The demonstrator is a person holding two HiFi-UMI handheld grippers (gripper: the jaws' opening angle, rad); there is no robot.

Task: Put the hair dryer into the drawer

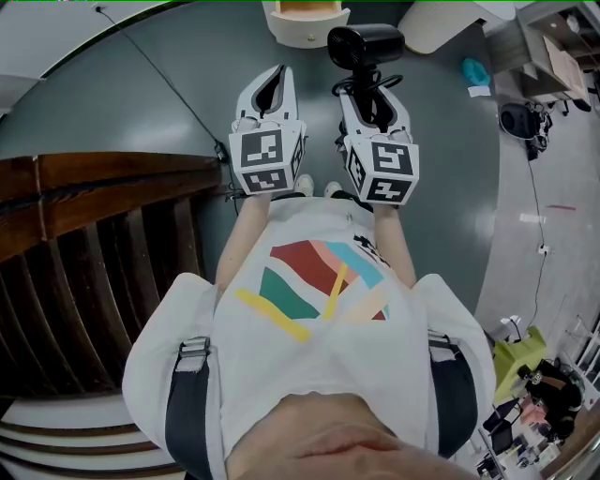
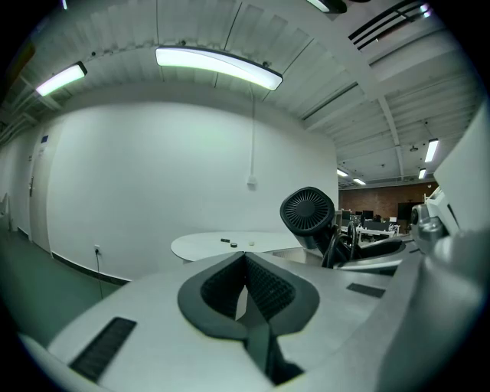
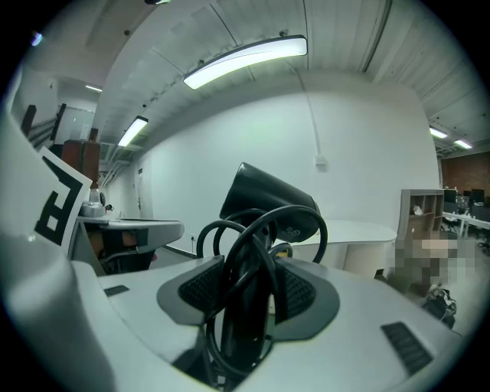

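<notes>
Big picture first: you're standing on the grey floor (image 1: 141,103) with the pale drawer (image 1: 305,23) just ahead, at the top of the head view. It looks pulled open, though the frame edge cuts most of it off. The hair dryer (image 1: 366,45) is up in the air, not in the drawer yet, just to the right of it.

Your right gripper (image 1: 368,92) is pinching it by the handle, with the barrel sticking up past the jaws. The right gripper view shows the pads pressing on the handle with the cord (image 3: 230,253) looped around it. The left gripper (image 1: 270,84) has its jaws pressed together on nothing and sits alongside.

So the step is the carry-in. I'd swing the right gripper left until the dryer is over the opening, then lower it in — no dropping from height. Watch the barrel, since it's the bulky end and the likeliest bit to catch the drawer front. The cord loops look loose, so check they go in too instead of draping over the rim. The left gripper is free if the drawer wants steadying.
</notes>
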